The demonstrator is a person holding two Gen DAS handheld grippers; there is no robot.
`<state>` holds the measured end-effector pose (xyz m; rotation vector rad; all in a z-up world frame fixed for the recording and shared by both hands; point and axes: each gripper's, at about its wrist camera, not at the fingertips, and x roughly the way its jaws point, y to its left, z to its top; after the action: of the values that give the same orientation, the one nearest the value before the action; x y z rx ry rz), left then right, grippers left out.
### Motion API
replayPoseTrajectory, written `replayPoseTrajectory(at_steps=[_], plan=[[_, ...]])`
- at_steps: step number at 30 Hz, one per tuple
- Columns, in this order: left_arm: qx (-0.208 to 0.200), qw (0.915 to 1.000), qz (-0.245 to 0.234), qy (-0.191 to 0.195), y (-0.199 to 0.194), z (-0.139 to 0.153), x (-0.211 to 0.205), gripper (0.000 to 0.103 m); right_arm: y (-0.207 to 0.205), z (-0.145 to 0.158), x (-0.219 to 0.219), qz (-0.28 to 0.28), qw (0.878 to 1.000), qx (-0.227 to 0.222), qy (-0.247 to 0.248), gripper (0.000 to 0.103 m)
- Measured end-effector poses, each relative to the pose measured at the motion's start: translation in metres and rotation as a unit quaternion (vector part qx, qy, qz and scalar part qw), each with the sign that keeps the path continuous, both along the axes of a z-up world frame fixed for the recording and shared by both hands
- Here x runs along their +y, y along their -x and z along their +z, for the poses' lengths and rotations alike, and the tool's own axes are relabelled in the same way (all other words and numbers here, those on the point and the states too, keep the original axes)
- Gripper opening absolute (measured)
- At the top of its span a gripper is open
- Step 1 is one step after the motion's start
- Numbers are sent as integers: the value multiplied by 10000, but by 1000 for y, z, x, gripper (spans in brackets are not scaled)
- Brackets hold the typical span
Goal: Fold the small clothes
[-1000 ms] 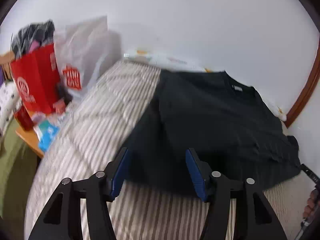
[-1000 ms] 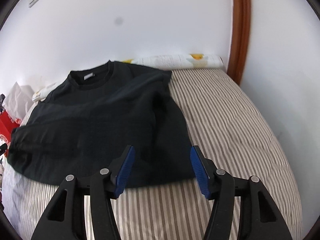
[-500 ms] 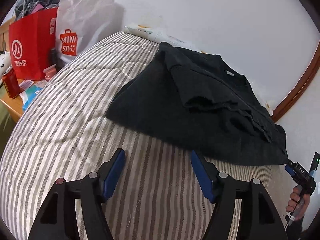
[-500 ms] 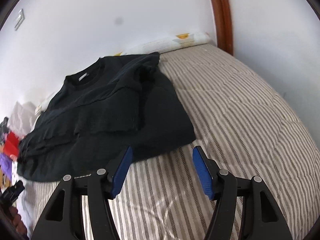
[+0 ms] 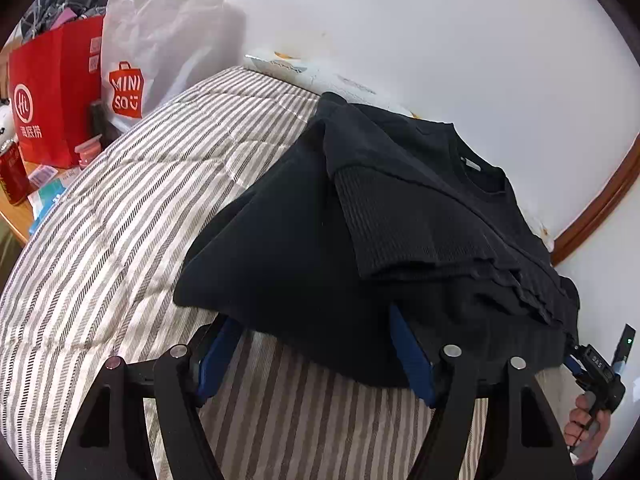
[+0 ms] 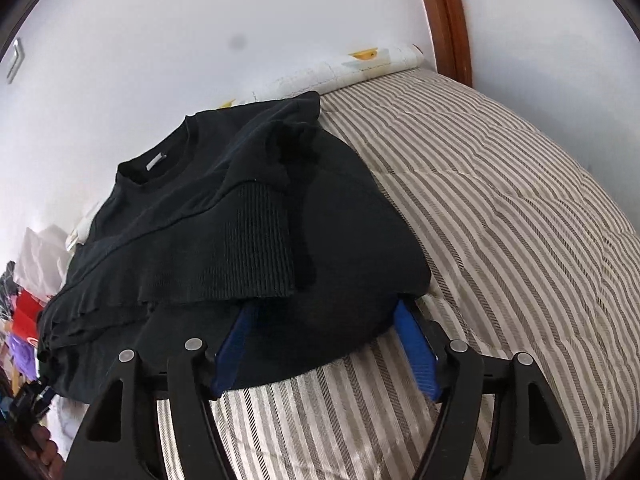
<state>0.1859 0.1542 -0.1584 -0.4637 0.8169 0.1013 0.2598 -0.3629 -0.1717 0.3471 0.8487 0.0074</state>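
**Sweater hem lies over both sets of spread jaws**

Sweater (image 5: 304, 248), black, lies on the striped quilt (image 5: 132, 216) with both sleeves folded inward over the chest; ribbed cuff on top, neck label toward the wall at 1 o'clock in the left wrist view. Left gripper (image 5: 316, 344): jaws wide apart, blue pads pushed under the near hem at 6 o'clock, cloth draped over the tips, nothing pinched. Right gripper (image 6: 326, 340): jaws likewise spread, tips hidden beneath the hem corner, not clamped.

Containers, left wrist view, 10 to 11 o'clock beside the bed: red paper bag (image 5: 52, 92), white round logo and white characters, stuffed with dark checked fabric at its mouth. White bag (image 5: 160, 48) just beside it, red print reading "MINI SO"; contents not visible. Red can (image 5: 12, 172) at 9 o'clock, label unreadable.

Rolled printed sheet (image 6: 340, 72) lies along the wall behind the sweater.
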Motion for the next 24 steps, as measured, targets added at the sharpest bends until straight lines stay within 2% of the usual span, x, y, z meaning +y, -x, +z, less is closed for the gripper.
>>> replayPoseTrajectory(at_steps=[2,3,5,6,7,8,10,18,24], plan=[[48,9997,57,-221,-3,0,-6,66,-2,-1,2,9,10000,-44,77,66],[85,9993,99,-346,-4,0,-8,61,-3,-1,2,41,9999,-80,126,62],[143,9987,192,-455,-5,-1,-9,28,-3,-1,2,79,9995,-168,252,39],[143,9992,139,-334,-5,-2,-6,21,-3,0,2,107,9993,-202,288,33],[124,9998,72,-132,-4,-3,-3,14,-2,2,0,160,9992,-226,275,23],[96,9999,126,-7,-2,-2,0,13,0,6,-2,178,9992,-263,234,17],[23,9998,158,110,3,1,3,12,5,12,-5,212,9991,-345,126,15],[-53,9999,10,-116,36,12,-8,11,27,25,-6,329,9985,-440,82,13],[-119,9994,-173,-274,77,14,-16,11,58,28,-13,437,9980,-444,102,13]])
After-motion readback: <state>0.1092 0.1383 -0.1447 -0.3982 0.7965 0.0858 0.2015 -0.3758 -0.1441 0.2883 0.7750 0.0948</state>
